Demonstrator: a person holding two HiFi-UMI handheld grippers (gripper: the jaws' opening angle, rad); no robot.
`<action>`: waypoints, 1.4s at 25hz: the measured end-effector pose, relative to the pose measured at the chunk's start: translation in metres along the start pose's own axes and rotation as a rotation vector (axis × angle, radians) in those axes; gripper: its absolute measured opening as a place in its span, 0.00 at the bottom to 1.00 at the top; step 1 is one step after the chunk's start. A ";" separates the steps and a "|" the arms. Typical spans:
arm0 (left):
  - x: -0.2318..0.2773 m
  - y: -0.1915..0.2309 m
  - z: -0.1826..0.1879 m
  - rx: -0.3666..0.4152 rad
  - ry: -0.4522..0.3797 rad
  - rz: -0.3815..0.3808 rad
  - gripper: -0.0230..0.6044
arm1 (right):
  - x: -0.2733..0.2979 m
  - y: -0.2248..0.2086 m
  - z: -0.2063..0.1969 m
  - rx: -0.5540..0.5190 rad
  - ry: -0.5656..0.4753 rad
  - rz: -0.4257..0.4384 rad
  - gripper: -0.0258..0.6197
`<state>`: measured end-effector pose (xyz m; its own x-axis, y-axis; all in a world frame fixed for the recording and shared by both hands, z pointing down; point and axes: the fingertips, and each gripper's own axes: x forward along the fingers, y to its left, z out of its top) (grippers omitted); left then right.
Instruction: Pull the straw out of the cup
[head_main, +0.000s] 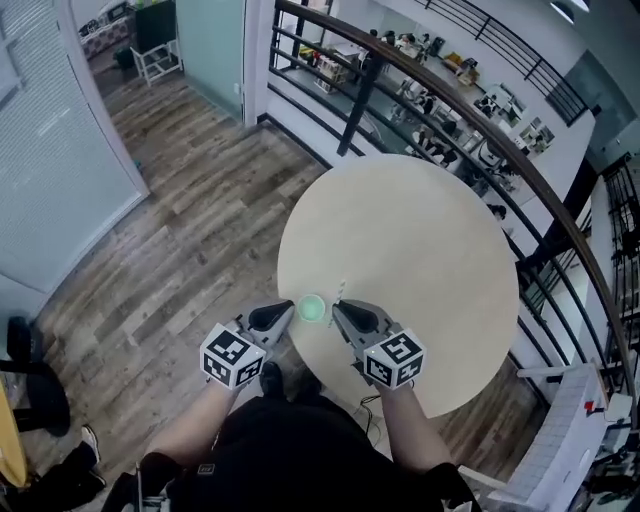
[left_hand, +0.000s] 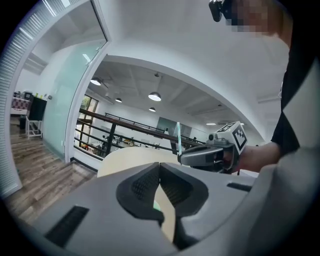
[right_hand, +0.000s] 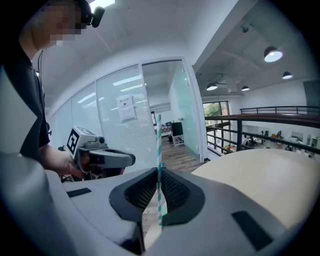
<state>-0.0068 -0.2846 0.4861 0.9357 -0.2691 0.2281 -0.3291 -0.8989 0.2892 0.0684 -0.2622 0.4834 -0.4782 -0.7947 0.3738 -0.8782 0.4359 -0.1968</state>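
A small green cup (head_main: 311, 308) sits between my two grippers over the near edge of the round beige table (head_main: 420, 230). My left gripper (head_main: 292, 310) is shut on the cup's left side; in the left gripper view only a sliver of green cup (left_hand: 156, 205) shows under its closed jaws. My right gripper (head_main: 336, 308) is shut on a teal-and-white striped straw (right_hand: 159, 165). The straw stands upright between the pads, and its lower end hangs free below them. From the left gripper view the straw (left_hand: 178, 137) rises above the right gripper (left_hand: 182, 159).
A dark metal railing (head_main: 470, 110) curves behind the table, with desks on a lower floor beyond it. Wood flooring (head_main: 190, 230) and a glass partition (head_main: 60, 150) lie to the left. The person's body is close against the table's near edge.
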 end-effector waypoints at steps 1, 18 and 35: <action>0.002 -0.005 0.001 0.007 0.003 -0.022 0.05 | -0.007 0.001 0.001 0.010 -0.013 -0.018 0.10; 0.055 -0.198 0.028 0.171 0.047 -0.320 0.05 | -0.227 0.003 -0.001 0.115 -0.299 -0.299 0.10; 0.047 -0.321 0.019 0.179 0.043 -0.341 0.05 | -0.363 0.041 0.000 0.143 -0.470 -0.315 0.10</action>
<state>0.1453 -0.0152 0.3865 0.9802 0.0669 0.1866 0.0309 -0.9814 0.1894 0.2060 0.0438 0.3394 -0.1169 -0.9931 -0.0022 -0.9550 0.1130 -0.2741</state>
